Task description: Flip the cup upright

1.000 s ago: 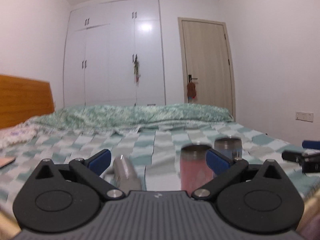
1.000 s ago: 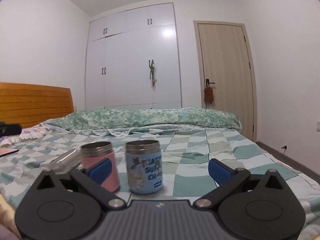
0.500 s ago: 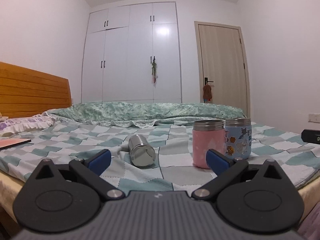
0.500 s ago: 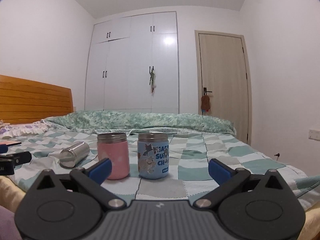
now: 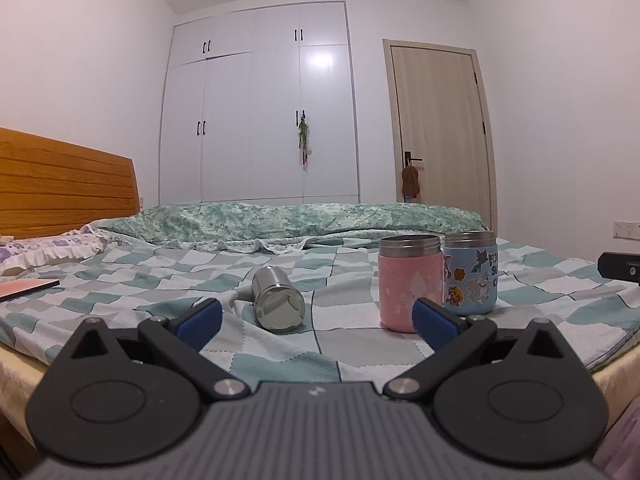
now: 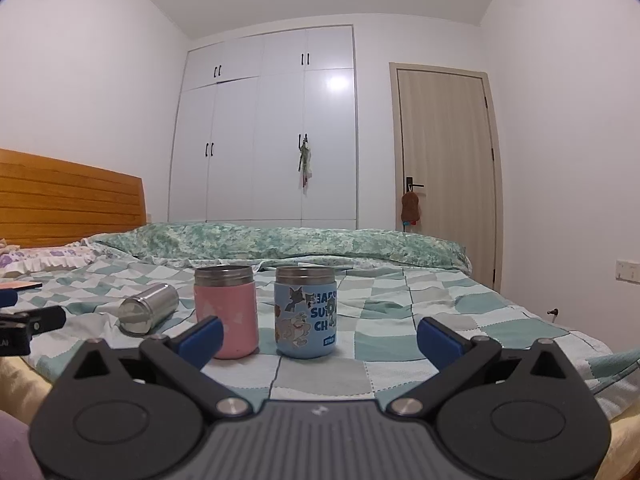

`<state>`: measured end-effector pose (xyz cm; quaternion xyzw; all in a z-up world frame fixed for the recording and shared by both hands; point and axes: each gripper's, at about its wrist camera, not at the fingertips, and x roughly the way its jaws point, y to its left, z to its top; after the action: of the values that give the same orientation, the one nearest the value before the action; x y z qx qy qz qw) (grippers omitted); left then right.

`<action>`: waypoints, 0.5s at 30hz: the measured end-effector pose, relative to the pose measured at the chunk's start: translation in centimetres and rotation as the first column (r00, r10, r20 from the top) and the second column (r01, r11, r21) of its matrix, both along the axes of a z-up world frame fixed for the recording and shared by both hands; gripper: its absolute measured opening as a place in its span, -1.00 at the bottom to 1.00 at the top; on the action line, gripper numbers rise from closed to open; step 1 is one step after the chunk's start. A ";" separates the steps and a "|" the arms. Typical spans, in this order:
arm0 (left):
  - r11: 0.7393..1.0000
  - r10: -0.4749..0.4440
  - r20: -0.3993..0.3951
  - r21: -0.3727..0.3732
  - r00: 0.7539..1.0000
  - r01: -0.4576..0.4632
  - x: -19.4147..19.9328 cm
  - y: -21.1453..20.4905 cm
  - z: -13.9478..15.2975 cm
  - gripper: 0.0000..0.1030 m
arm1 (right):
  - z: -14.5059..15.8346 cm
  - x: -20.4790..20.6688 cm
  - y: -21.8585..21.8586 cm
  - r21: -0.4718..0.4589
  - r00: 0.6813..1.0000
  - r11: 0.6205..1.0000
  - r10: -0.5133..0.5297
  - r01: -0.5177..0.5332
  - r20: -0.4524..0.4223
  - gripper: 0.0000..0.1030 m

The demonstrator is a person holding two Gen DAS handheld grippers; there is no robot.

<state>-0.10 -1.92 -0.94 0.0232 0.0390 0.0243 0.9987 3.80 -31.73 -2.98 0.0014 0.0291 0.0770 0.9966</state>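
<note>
Your left gripper (image 5: pixel 316 318) and right gripper (image 6: pixel 318 338) gape wide, holding nothing; the steel cup (image 5: pixel 278 300) lies sideways on the bed (image 5: pixel 280 360).

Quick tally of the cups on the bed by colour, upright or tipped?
Pink cup, upright: 1
Blue cartoon cup, upright: 1
Bare steel cup, lying on its side: 1
Total: 3 cups on the checked bedspread; both tongs open.
</note>
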 end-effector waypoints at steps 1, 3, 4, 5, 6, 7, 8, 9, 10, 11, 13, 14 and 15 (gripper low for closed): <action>1.000 0.000 0.000 -0.001 1.000 0.000 0.0 0.0 0.0 1.00 | 0.0 0.0 0.0 0.000 1.000 1.000 0.000 0.000 0.000 1.00; 1.000 0.000 0.000 0.001 1.000 0.000 0.0 0.0 0.0 1.00 | 0.0 0.0 0.1 -0.001 1.000 1.000 -0.001 0.001 0.000 1.00; 1.000 -0.001 0.000 0.001 1.000 0.001 0.0 0.0 0.0 1.00 | 0.0 0.0 0.1 -0.001 1.000 1.000 0.000 0.000 0.000 1.00; 1.000 -0.001 0.001 0.000 1.000 0.001 0.0 0.0 0.0 1.00 | 0.0 0.1 0.1 -0.002 1.000 1.000 0.000 0.000 0.001 1.00; 1.000 0.000 0.000 0.001 1.000 0.000 0.0 0.0 0.0 1.00 | 0.0 0.0 0.1 -0.003 1.000 1.000 0.000 0.000 0.001 1.00; 1.000 0.001 0.000 0.001 1.000 -0.001 0.0 0.0 0.0 1.00 | -0.1 0.0 0.1 -0.003 1.000 1.000 0.000 0.000 0.002 1.00; 1.000 0.000 0.001 0.000 1.000 0.000 0.0 0.0 0.0 1.00 | -0.1 0.0 0.1 -0.003 1.000 1.000 0.000 0.000 0.002 1.00; 1.000 0.000 0.002 -0.001 1.000 0.000 -0.1 0.0 0.0 1.00 | -0.1 0.0 0.1 -0.003 1.000 1.000 0.000 0.000 0.002 1.00; 1.000 0.000 0.003 -0.001 1.000 0.000 -0.1 0.0 0.0 1.00 | 0.0 0.0 0.1 -0.003 1.000 1.000 0.000 0.000 0.002 1.00; 1.000 0.000 0.003 -0.002 1.000 0.000 -0.1 0.0 0.0 1.00 | -0.1 0.0 0.1 -0.004 1.000 1.000 0.000 0.000 0.002 1.00; 1.000 -0.001 0.005 -0.002 1.000 0.001 -0.1 0.0 0.0 1.00 | 0.0 0.0 0.1 -0.004 1.000 1.000 0.000 0.000 0.003 1.00; 1.000 -0.001 0.005 -0.002 1.000 0.001 0.0 0.0 0.0 1.00 | 0.0 0.0 0.1 -0.004 1.000 1.000 0.001 -0.001 0.003 1.00; 1.000 -0.002 0.005 -0.002 1.000 0.002 0.0 0.0 0.0 1.00 | -0.1 0.0 0.1 -0.004 1.000 1.000 0.001 0.000 0.003 1.00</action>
<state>-0.14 -1.95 -0.92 0.0220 0.0366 0.0234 0.9988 3.83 -31.59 -3.04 -0.0006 0.0278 0.0772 0.9966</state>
